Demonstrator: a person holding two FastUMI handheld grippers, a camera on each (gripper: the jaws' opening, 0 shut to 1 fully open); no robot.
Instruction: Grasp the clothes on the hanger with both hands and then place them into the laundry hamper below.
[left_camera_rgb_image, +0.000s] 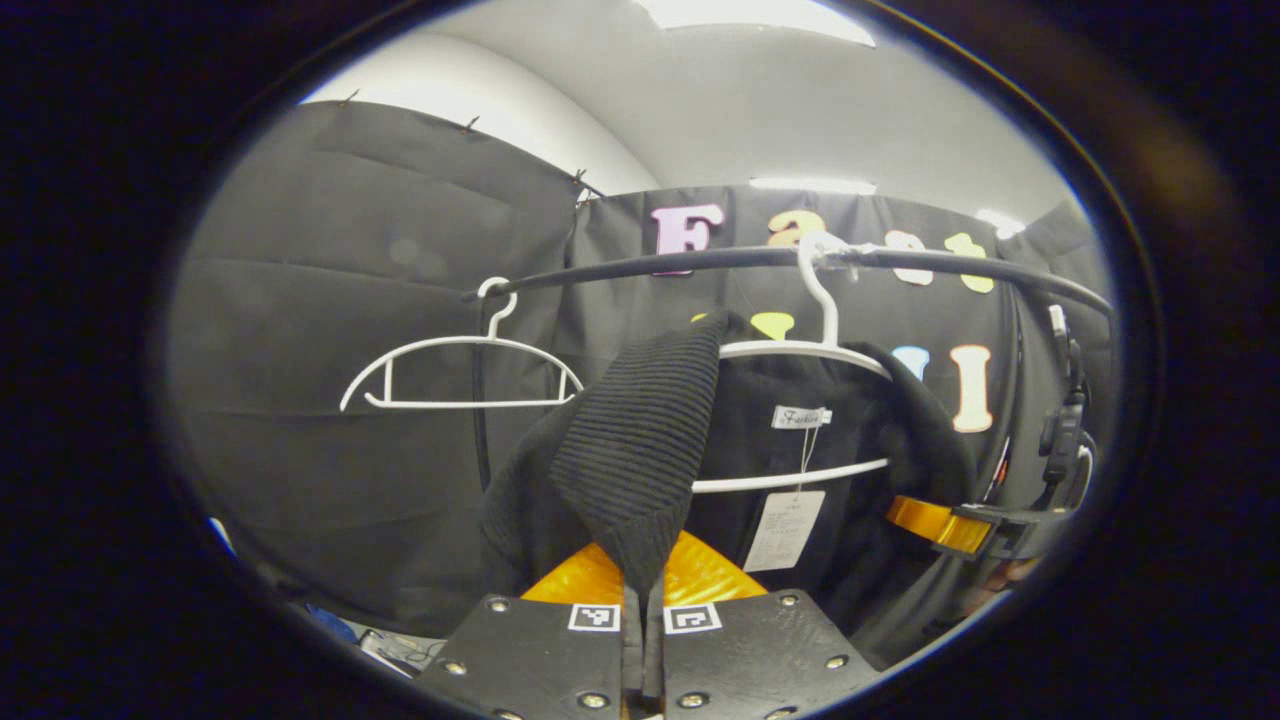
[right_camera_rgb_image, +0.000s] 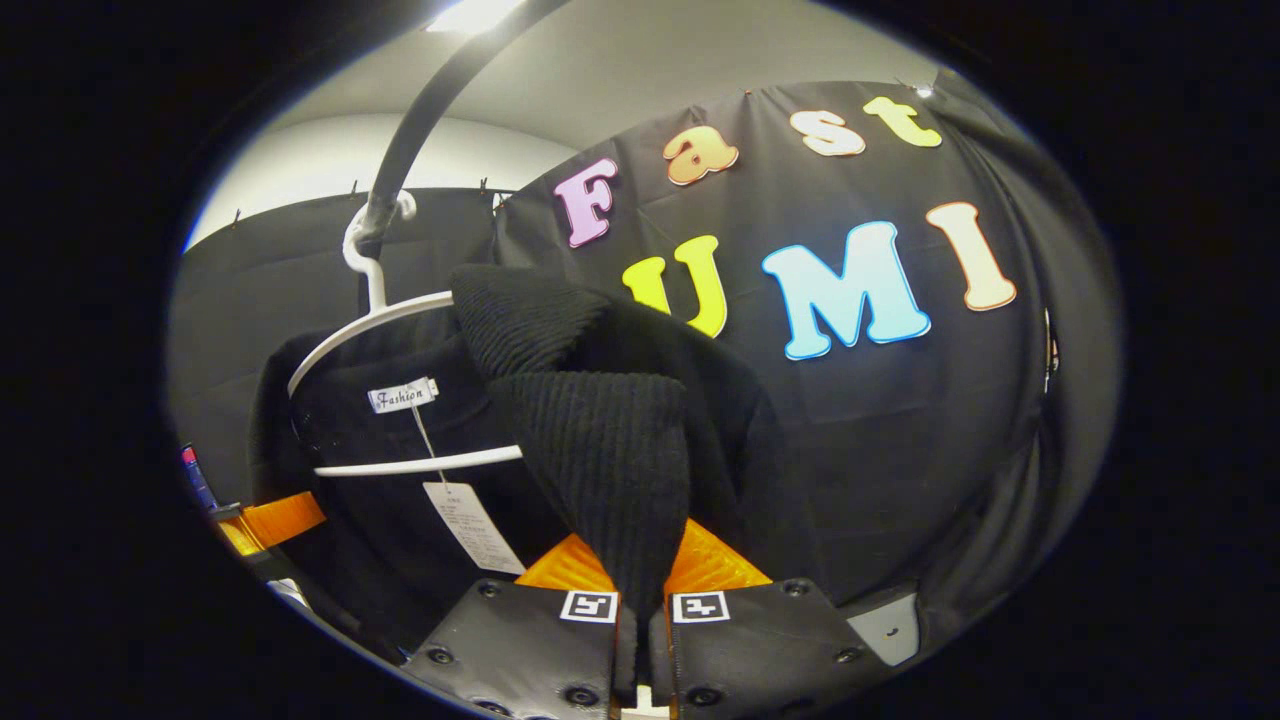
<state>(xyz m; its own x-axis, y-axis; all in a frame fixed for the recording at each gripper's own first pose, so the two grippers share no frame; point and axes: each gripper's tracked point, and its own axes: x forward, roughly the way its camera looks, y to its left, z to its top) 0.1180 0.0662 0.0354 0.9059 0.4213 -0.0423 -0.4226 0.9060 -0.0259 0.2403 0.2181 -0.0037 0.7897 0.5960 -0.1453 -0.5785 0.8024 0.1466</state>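
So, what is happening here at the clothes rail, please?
A person holding two grippers is taking a black knit garment off a white hanger on the dark rail. The left gripper has its jaws closed on a ribbed fold on one side, and the right gripper has its jaws closed on a fold on the other side. The garment is partly on the hanger. A second, bare hanger hangs beside it.

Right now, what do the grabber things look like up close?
Each gripper, left and right, has two flat dark plates studded with round screws. Every plate carries a small square black-and-white marker near its front edge.
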